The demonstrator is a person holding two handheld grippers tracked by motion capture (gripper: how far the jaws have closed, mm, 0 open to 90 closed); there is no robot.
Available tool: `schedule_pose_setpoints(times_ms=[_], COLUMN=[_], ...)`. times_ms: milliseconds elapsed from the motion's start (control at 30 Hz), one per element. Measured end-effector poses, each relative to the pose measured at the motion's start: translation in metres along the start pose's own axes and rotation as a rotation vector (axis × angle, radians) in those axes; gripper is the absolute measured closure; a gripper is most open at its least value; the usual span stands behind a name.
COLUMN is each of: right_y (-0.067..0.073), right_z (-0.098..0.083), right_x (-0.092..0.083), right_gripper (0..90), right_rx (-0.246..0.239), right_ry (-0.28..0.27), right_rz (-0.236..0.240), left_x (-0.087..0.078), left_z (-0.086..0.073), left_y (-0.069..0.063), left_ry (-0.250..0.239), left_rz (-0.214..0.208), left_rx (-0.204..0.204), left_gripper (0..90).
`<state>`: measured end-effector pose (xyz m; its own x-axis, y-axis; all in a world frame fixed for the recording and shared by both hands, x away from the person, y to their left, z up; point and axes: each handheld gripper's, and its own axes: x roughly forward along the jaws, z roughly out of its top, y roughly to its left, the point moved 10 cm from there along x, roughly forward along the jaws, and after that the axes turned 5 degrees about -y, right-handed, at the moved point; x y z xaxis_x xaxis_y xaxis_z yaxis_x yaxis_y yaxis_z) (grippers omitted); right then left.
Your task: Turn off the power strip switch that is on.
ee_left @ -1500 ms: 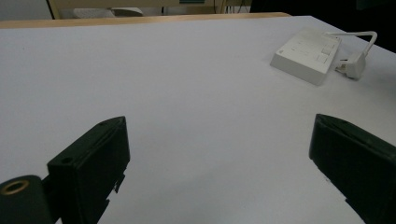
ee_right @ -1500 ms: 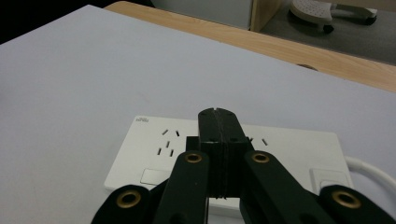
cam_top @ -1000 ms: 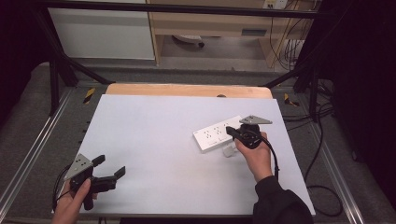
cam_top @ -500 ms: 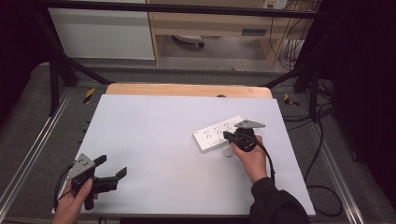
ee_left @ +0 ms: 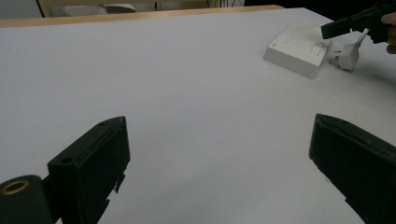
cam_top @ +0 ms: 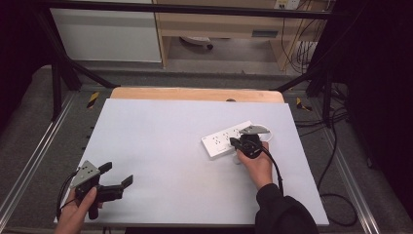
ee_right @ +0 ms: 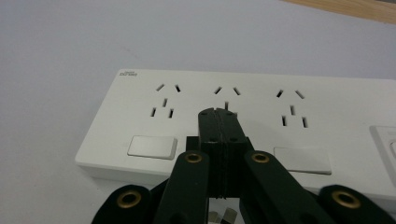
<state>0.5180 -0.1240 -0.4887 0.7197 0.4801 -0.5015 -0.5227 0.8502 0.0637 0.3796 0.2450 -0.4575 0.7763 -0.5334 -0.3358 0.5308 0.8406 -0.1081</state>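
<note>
White power strip (cam_top: pixel 228 140) lying at about 3 o'clock on the pale table (cam_top: pixel 160 141), plug (ee_left: pixel 347 55) just beside. Right gripper (cam_top: pixel 235 143) over it, jaws pressed together, empty. Left gripper (cam_top: pixel 117 179) at 7 o'clock, jaws spread. Beyond, wooden edge (cam_top: pixel 195 94), grey floor (cam_top: pixel 29 126), cables (cam_top: pixel 336 117).

White-topped table (cam_top: pixel 160 141) with white power strip (cam_top: pixel 226 140) and plug (ee_left: pixel 348 50) beside it.

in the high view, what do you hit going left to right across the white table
left gripper, held open near the front left corner → a wide bare stretch of table → white power strip → right gripper, jaws shut, over the strip's near edge
</note>
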Motion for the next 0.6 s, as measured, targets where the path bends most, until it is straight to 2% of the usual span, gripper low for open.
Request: schedule_pose_setpoints(times_ms=[600], right_y=[0.0004], right_z=[-0.0053], right_x=[0.0088], right_gripper=[90.0], right_rx=[0.017], right_ry=[0.003], right_rz=[-0.001], left_x=[-0.0003], left_z=[-0.0008], left_y=[0.0014], left_ry=[0.003], left_rz=[0.006], left_rx=[-0.007], left_gripper=[5.3])
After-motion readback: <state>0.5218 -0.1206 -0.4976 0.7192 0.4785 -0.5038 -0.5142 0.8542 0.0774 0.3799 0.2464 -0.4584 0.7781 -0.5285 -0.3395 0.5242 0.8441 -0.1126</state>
